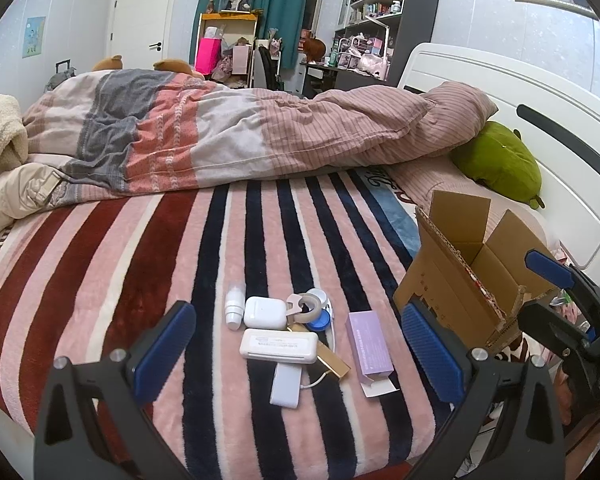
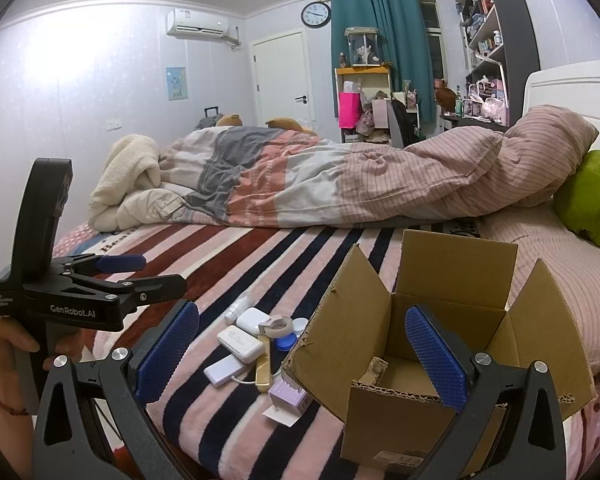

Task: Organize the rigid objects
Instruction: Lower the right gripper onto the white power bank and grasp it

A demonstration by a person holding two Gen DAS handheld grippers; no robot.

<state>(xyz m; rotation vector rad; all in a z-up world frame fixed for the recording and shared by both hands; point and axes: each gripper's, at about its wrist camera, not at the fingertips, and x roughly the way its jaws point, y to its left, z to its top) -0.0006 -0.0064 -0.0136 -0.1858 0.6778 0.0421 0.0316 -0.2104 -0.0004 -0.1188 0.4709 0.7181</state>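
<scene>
A cluster of small rigid items lies on the striped blanket (image 1: 140, 264): a white earbud case (image 1: 265, 312), a white flat box (image 1: 278, 346), a small white bottle (image 1: 235, 306), a tape roll (image 1: 306, 306), a gold bar (image 1: 332, 362), a purple box (image 1: 369, 342) and a lilac power bank (image 1: 286, 386). An open cardboard box (image 1: 456, 276) stands to their right; its inside (image 2: 416, 364) looks empty. My left gripper (image 1: 296, 354) is open above the cluster's near edge. My right gripper (image 2: 300, 354) is open at the carton's left wall.
A rumpled duvet (image 1: 228, 132) lies across the far half of the bed. A green plush pillow (image 1: 500, 160) rests by the white headboard (image 1: 540, 92). The left gripper's body (image 2: 72, 296) shows in the right wrist view.
</scene>
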